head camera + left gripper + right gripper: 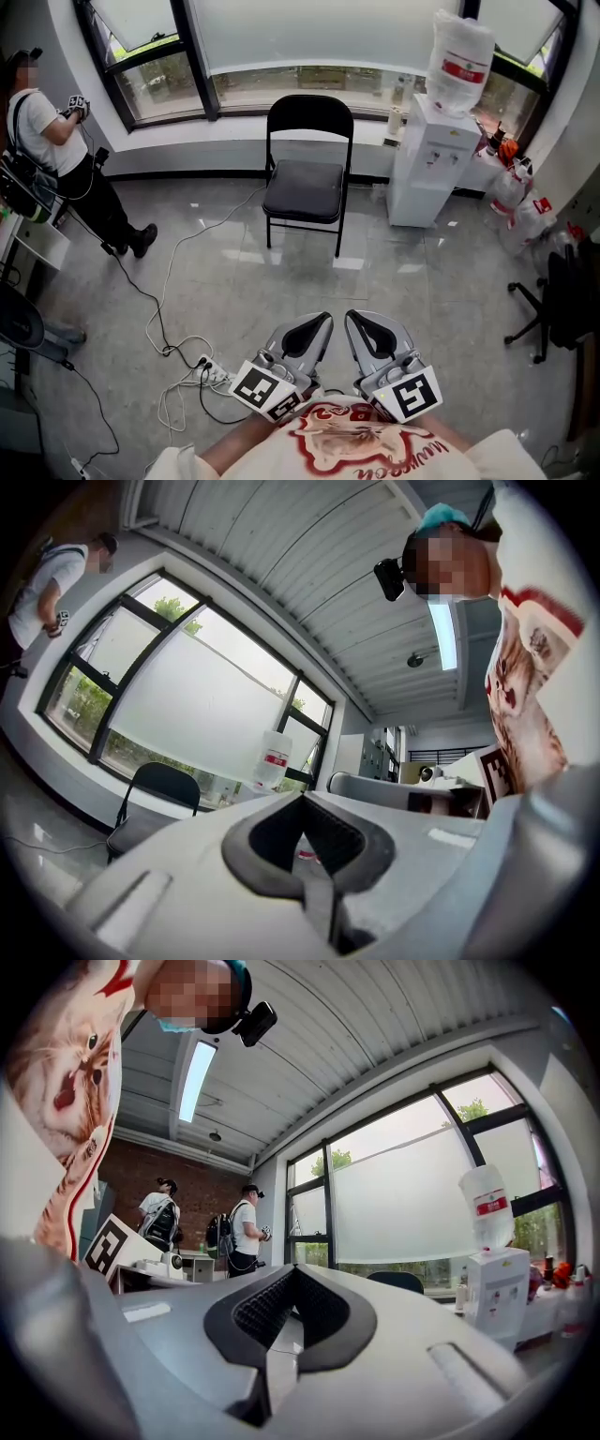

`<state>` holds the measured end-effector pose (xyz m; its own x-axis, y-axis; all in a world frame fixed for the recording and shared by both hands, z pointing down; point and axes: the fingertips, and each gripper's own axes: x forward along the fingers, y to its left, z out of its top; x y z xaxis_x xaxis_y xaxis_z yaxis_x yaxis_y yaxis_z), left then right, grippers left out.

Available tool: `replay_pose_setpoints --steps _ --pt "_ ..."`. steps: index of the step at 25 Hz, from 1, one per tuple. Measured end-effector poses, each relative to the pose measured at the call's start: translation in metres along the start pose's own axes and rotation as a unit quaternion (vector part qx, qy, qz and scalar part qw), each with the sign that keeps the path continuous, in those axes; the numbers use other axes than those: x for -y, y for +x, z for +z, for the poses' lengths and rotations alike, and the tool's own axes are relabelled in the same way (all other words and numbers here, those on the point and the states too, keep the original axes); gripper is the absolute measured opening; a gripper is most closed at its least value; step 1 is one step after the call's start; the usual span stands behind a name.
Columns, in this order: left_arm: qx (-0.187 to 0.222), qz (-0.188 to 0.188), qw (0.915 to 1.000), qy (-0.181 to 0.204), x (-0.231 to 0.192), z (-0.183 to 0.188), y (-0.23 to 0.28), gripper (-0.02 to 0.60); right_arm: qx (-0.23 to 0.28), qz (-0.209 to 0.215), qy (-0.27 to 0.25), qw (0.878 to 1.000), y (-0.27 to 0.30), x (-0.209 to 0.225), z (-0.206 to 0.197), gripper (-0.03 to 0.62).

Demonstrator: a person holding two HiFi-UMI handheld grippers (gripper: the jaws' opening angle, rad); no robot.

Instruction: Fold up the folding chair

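Note:
The black folding chair (305, 178) stands unfolded on the grey floor in front of the window, its seat down, well ahead of me. It shows small at the left of the left gripper view as the chair (155, 799), and only its backrest top (398, 1282) shows in the right gripper view. My left gripper (317, 325) and right gripper (361, 323) are held side by side close to my chest, far from the chair. Both are shut with nothing between them. The left gripper (302, 801) and right gripper (293, 1274) point up towards the window.
A white water dispenser (427, 159) with a bottle on top stands right of the chair. Cables and a power strip (202, 370) lie on the floor to my left front. A person (56, 150) stands at far left. An office chair (553, 300) and bags (516, 197) are at right.

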<state>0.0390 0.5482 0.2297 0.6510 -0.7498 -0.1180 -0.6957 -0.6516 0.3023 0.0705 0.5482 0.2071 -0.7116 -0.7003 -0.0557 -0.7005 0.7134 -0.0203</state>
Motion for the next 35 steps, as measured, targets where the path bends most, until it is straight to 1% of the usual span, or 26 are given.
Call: replay_pose_setpoints --steps 2,4,7,10,13,18,21,24,28,32,35 --pt "-0.001 -0.001 0.9999 0.017 -0.001 0.002 -0.002 0.0 0.001 -0.009 -0.006 1.0 0.001 -0.002 -0.001 0.023" --pt "-0.01 0.002 0.9994 0.033 -0.003 0.0 -0.004 0.0 -0.001 -0.017 -0.011 1.0 0.001 -0.004 -0.004 0.023" --pt "-0.03 0.008 0.9984 0.047 -0.01 -0.006 -0.007 0.0 -0.01 -0.029 0.002 1.0 0.003 -0.003 -0.01 0.023" --pt "-0.029 0.011 0.9985 0.045 -0.015 -0.004 -0.006 0.0 -0.012 -0.034 0.022 0.999 0.006 0.005 -0.011 0.023" --pt "-0.023 0.016 0.9986 0.044 -0.024 -0.001 -0.004 0.0 -0.016 -0.037 0.028 0.999 0.012 0.009 -0.014 0.023" --pt "-0.034 0.029 0.9984 0.034 -0.046 -0.004 0.004 0.0 -0.02 -0.025 0.035 0.999 0.035 0.019 -0.019 0.023" --pt "-0.031 0.035 0.9982 0.038 -0.067 -0.004 0.014 0.0 -0.023 -0.017 0.032 0.999 0.056 0.032 -0.027 0.023" --pt "-0.032 0.047 0.9976 0.04 -0.091 -0.002 0.031 0.0 -0.019 -0.011 0.039 0.999 0.08 0.049 -0.031 0.023" --pt "-0.033 0.047 0.9975 0.041 -0.115 0.002 0.067 0.0 -0.004 0.0 0.036 0.999 0.113 0.078 -0.022 0.023" --pt "-0.041 0.057 0.9965 0.045 -0.15 0.0 0.11 0.0 -0.026 0.011 0.06 0.998 0.151 0.121 -0.037 0.023" --pt "-0.042 0.065 0.9961 0.043 -0.179 0.006 0.147 0.0 -0.029 0.018 0.054 0.998 0.18 0.157 -0.035 0.022"
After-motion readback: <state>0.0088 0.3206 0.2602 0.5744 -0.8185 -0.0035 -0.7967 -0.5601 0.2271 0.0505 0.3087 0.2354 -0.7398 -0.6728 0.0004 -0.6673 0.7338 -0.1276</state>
